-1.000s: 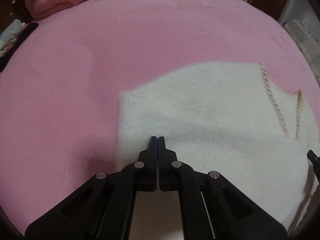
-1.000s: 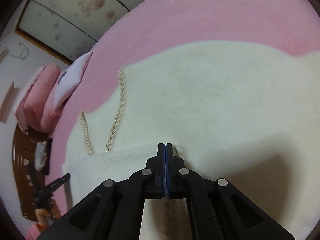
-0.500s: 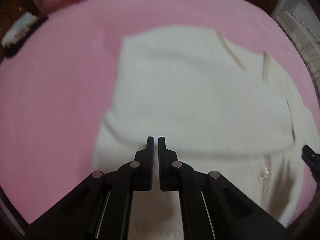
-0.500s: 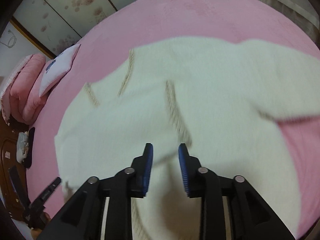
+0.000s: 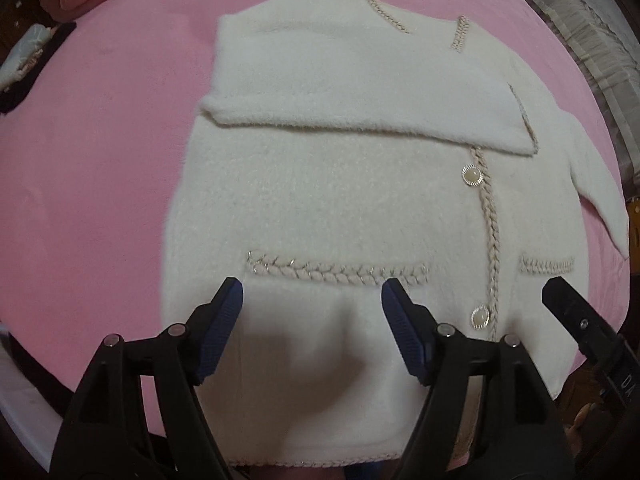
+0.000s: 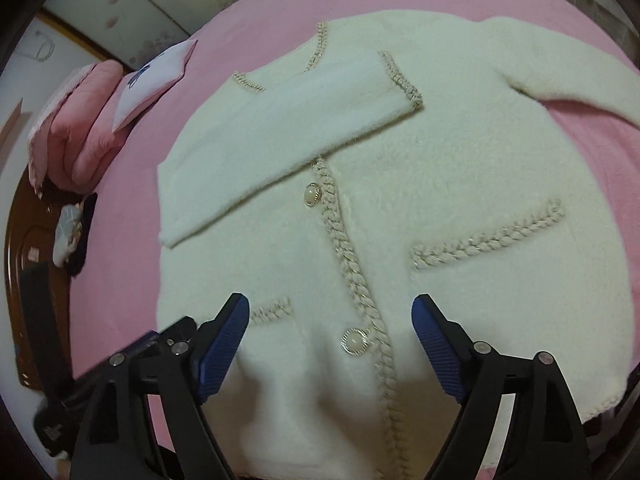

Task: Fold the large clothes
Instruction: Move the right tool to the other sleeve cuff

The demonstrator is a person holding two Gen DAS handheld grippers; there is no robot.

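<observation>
My left claw (image 5: 310, 296) stands wide, its jaws just opened, with nothing between them; it hangs over the lower front of the cardigan (image 5: 360, 200). My right claw (image 6: 330, 312) is wide too, jaws just opened and bare, above the braided front edge (image 6: 344, 248) and the lower button (image 6: 354, 341).

The cardigan lies flat on the pink bed (image 5: 100, 160), filling the middle of both views. One sleeve (image 5: 360, 108) is folded across the chest, its cuff (image 6: 402, 80) ending just past the front edge. The other sleeve (image 6: 560, 80) lies spread toward 2 o'clock in the right view, on the bed. Two pockets show: one (image 5: 336, 272) just ahead of my left claw, one (image 6: 488, 240) at 3 o'clock of the right view. I cannot tell whether anything is in them.

The hem (image 5: 304, 460) runs along 6 o'clock under my left claw, close to the bed's near edge. Bare pink bed stretches from 8 to 11 o'clock in the left view. At 9 to 10 o'clock in the right view a pillow (image 6: 156, 76) and a rolled quilt (image 6: 80, 120) sit well apart from the cardigan. In the left view my right claw shows at 4 o'clock, beside the hem.
</observation>
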